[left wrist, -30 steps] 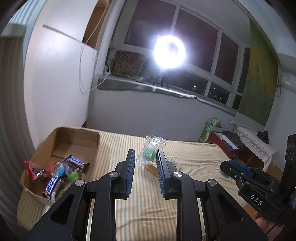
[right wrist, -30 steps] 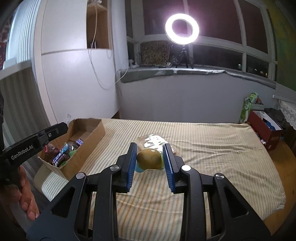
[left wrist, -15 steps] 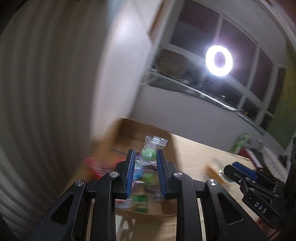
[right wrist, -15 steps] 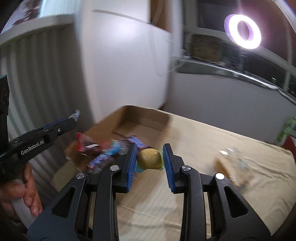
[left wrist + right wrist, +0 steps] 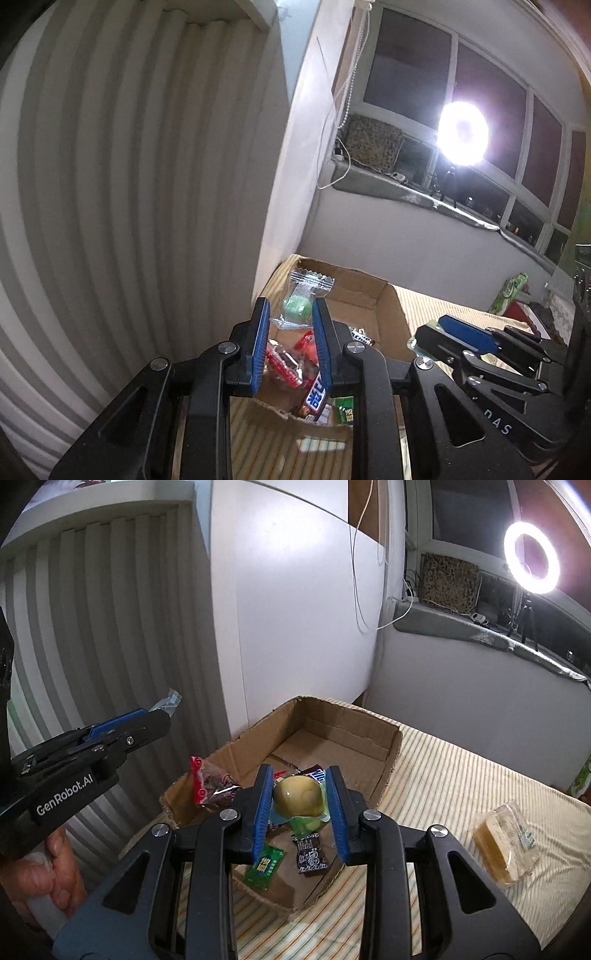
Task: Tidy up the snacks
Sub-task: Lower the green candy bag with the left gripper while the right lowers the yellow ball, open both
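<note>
The left gripper [image 5: 291, 314] is clamped on a clear crinkle-edged wrapper holding a round green candy [image 5: 297, 308], which sticks up between the blue pads at the gripper's twelve o'clock. Below and beyond it sits the open brown cardboard box [image 5: 384, 314] on the striped yellow-and-white cloth [image 5: 443, 310], with a red wrapped snack [image 5: 284, 363] and a blue-lettered chocolate bar [image 5: 317, 393] inside.

The right gripper [image 5: 300, 794] is clamped on a pale yellow rounded sweet in clear film with a blue-green edge [image 5: 298, 794], held between its fingertips directly above the near half of the box. In the box under it lie a green packet [image 5: 264, 866] at seven o'clock, a black packet [image 5: 311, 854] at six o'clock and a red-and-dark foil bag [image 5: 210, 788] at nine o'clock. A clear-wrapped amber cake slice [image 5: 504, 843] lies on the cloth at three o'clock, well apart from the box.
</note>
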Demonstrator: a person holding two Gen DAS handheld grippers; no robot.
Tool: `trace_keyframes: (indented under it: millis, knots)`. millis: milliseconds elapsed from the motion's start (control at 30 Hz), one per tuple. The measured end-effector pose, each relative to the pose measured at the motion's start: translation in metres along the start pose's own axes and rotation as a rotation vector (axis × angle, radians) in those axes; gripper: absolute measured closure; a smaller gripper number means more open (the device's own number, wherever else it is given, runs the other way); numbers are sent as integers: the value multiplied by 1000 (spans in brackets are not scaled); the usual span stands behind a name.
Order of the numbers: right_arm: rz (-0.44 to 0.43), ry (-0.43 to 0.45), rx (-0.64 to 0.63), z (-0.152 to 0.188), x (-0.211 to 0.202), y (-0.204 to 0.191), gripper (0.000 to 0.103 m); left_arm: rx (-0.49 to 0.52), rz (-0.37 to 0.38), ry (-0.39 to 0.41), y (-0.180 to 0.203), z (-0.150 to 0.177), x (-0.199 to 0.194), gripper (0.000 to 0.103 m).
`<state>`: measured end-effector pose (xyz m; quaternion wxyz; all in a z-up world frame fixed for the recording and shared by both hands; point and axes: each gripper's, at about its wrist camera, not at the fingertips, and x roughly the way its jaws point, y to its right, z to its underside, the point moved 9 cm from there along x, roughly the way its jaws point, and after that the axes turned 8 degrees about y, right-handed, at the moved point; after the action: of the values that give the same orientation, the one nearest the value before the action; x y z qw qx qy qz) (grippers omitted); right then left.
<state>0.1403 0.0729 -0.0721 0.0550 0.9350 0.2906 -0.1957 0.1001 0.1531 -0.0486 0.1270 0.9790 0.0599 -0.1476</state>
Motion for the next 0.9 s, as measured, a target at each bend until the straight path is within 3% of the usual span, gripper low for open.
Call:
trace_keyframes:
  millis: [400,467,500,533,633,900]
  knots:
    - [-38,-73,44,25,70,31,72,16,12,-98,3,25,63,82]
    - [-39,-79,47,28,78,36,65,16,15,-122,4,31,74,81]
    - [-39,-85,45,29,82,38,56,18,14,-134,6,33,79,81]
    - [-34,-85,44,30,83,39,54,18,13,-151,7,36,84,80]
    - [-23,-77,59,32,84,46,54,16,-14,-185,4,44,94,52]
    - [-5,-57,43,28,63,41,54,3,-18,-156,5,39,85,40]
